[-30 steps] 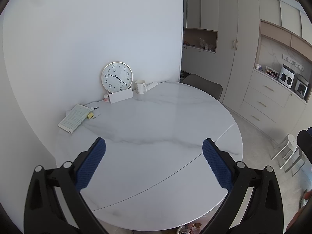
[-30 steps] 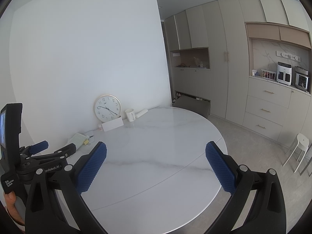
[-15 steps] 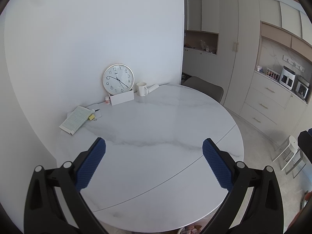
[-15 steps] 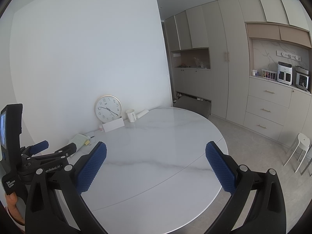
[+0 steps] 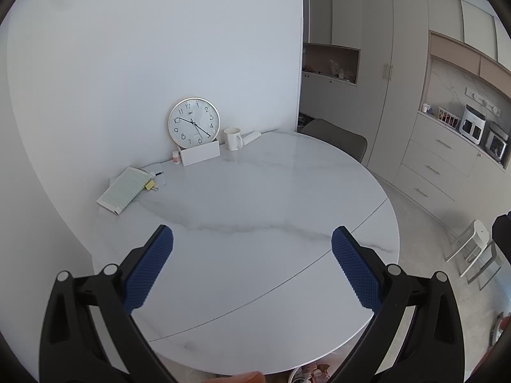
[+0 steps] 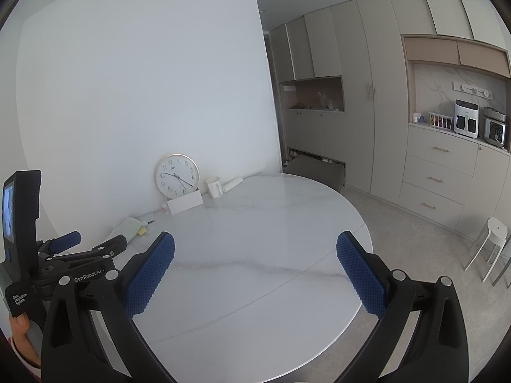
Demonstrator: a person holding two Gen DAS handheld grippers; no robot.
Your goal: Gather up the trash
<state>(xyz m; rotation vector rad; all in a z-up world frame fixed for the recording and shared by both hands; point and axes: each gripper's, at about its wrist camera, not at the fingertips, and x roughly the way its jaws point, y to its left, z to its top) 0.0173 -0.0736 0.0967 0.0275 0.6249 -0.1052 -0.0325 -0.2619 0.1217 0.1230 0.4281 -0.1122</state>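
My left gripper is open and holds nothing, hovering over the near edge of a round white marble table. My right gripper is also open and unloaded above the same table. The left gripper shows at the left of the right wrist view, held by a hand. Near the wall lies a rolled white paper beside a mug. Below the table's near edge, a white rim with coloured scraps peeks out; I cannot tell what it is.
A clock leans on the wall behind a white card box; a small pink bottle and a notebook with a yellow clip lie left. A grey chair stands behind the table, cabinets and a white stool to the right.
Almost nothing: the left wrist view drifts slightly, and both grippers stay open over the table.
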